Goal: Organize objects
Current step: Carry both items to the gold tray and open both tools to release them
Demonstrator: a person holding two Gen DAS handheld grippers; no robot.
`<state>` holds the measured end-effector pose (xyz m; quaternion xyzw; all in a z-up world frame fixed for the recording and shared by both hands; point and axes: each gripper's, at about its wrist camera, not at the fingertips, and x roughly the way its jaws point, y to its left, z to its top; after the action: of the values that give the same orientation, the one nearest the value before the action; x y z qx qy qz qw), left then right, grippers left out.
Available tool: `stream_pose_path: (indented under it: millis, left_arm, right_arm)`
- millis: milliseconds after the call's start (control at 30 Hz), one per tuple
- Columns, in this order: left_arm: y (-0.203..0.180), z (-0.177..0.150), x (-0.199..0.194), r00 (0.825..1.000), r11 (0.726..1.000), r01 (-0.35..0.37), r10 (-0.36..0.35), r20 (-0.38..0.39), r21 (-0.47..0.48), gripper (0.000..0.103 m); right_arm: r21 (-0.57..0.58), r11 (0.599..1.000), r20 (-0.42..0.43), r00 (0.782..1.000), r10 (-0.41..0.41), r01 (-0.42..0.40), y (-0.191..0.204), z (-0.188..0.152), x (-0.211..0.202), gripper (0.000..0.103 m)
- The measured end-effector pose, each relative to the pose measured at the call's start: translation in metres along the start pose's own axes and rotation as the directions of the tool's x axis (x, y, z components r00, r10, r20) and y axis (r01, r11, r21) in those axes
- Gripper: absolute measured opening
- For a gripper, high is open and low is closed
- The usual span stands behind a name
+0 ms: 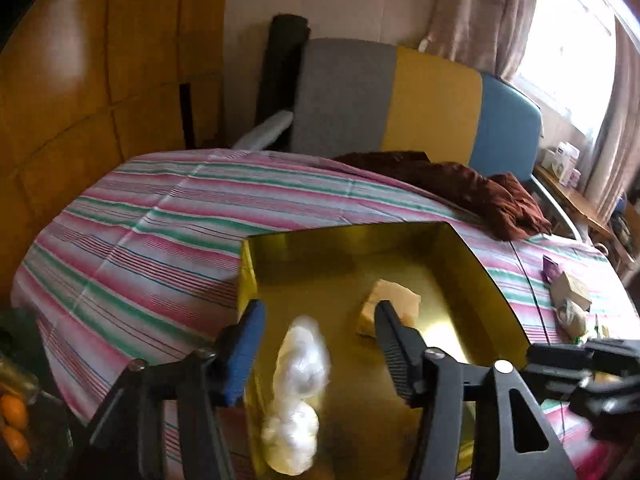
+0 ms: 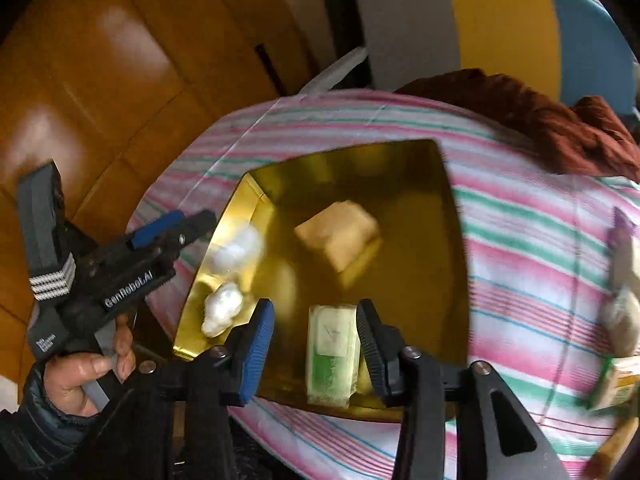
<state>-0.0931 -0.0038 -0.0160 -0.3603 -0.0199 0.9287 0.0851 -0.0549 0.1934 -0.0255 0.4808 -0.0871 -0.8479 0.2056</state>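
A gold tray lies on the striped tablecloth. In it are a white plastic bundle, a pale yellow packet and a green-and-white packet. My left gripper is open over the tray's left edge, with the white bundle between its fingers and blurred. My right gripper is open, with the green-and-white packet between its fingers, apart from the pads; its tip shows in the left wrist view.
A brown cloth lies at the table's far right. Small boxes and packets lie right of the tray. A grey, yellow and blue panel stands behind the table. Oranges sit at lower left.
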Motion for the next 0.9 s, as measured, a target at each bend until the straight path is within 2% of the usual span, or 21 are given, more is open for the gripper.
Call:
stream_pose_path:
  millis: [67,167,333,633,900]
  left_arm:
    - [0.002,-0.001,-0.004,1.0,1.0,-0.016,0.016,0.013,0.0,0.067]
    - [0.001,-0.004,-0.012,0.999,1.0,-0.02,0.021,0.035,-0.008,0.072]
    - [-0.008,-0.003,-0.027,0.997,1.0,-0.028,0.028,0.071,-0.007,0.081]
    - [-0.021,-0.006,-0.052,0.994,0.999,-0.039,0.038,0.105,0.013,0.086]
    - [-0.033,-0.014,-0.064,0.99,0.996,-0.063,0.056,0.129,0.056,0.087]
  right_arm:
    - [-0.013,1.0,-0.013,1.0,-0.002,0.002,0.007,-0.005,0.007,0.045]
    - [-0.012,1.0,-0.014,1.0,-0.008,0.008,0.011,-0.012,0.01,0.045]
    - [-0.014,0.998,0.041,0.997,-0.061,0.061,0.014,-0.018,0.001,0.045]
    - [-0.033,0.982,0.169,0.969,-0.179,0.187,0.026,-0.026,-0.016,0.048]
    - [-0.026,0.974,0.21,0.954,-0.216,0.226,0.024,-0.031,-0.023,0.048]
